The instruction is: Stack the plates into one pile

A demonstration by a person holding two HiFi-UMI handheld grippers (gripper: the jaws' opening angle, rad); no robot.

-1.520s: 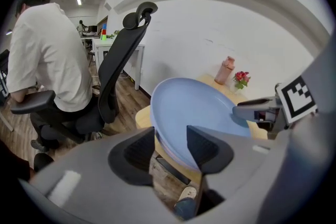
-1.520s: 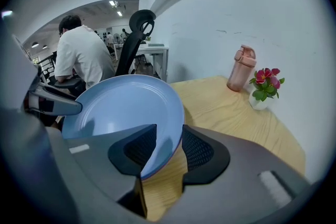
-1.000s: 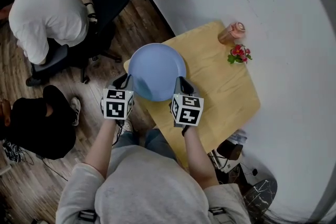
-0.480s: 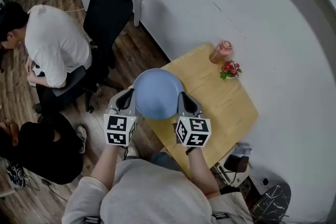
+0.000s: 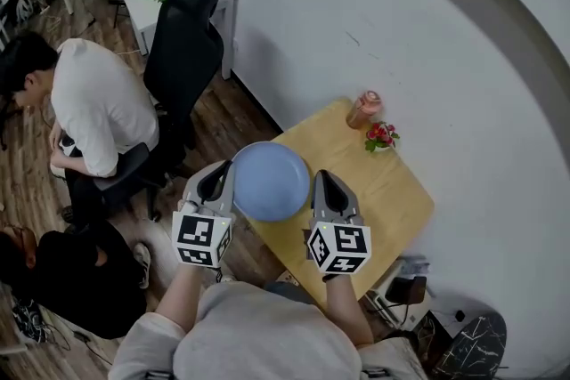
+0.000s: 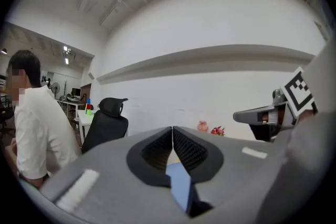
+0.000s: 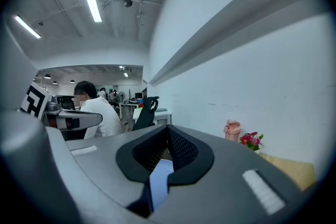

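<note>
The left claw (image 5: 223, 176) and the right claw (image 5: 322, 184) were each closed tight on opposite rims of one round, smooth, light-blue plate (image 5: 270, 181). The plate was held in the air over the left edge of the square, pale wooden surface (image 5: 383, 191). A pink bottle (image 5: 363, 109), contents not discernible, stood at the far corner, just beside red flowers (image 5: 380, 134).

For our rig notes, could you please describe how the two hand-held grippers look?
The left hand-held gripper and right hand-held gripper are grey with black pads; each carries a white cube of black square markers. The person wears a grey top.
</note>
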